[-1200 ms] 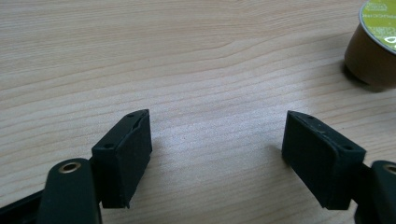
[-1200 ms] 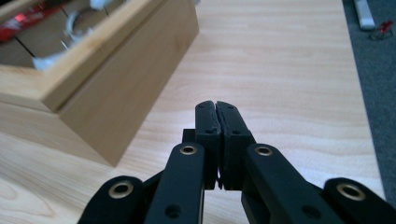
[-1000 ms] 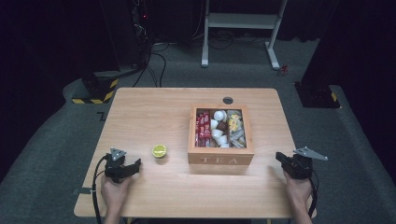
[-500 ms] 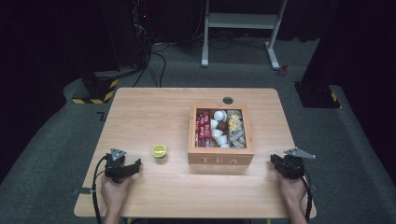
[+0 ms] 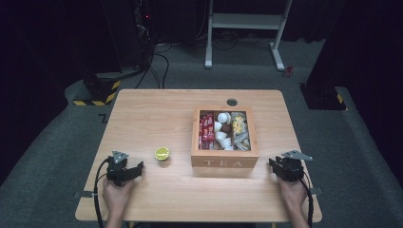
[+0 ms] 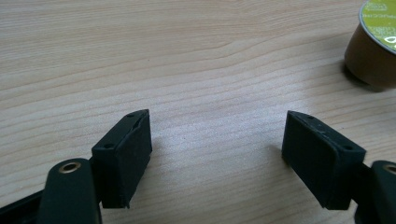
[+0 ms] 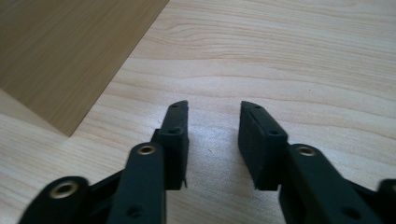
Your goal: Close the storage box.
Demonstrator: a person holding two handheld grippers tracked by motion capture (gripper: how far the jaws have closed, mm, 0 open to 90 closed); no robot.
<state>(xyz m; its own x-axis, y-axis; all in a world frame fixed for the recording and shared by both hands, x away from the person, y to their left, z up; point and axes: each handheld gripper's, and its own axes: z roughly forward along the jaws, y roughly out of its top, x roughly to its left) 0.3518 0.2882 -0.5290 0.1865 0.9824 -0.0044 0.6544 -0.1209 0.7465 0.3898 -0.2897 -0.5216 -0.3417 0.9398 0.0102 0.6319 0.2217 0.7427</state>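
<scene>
Left gripper (image 6: 217, 140) has its jaws spread wide over bare table (image 5: 157, 114) with nothing between them, and the little green-lidded pod (image 5: 162, 154) sits just ahead and off to its right – near, but not touching. Right gripper (image 7: 214, 140) has its jaws apart by a narrower gap, they've just been opening, also empty, with the corner of the wooden tea box (image 5: 225, 159) right beside it – the box sits mid-table, packed with sachets and pods.
</scene>
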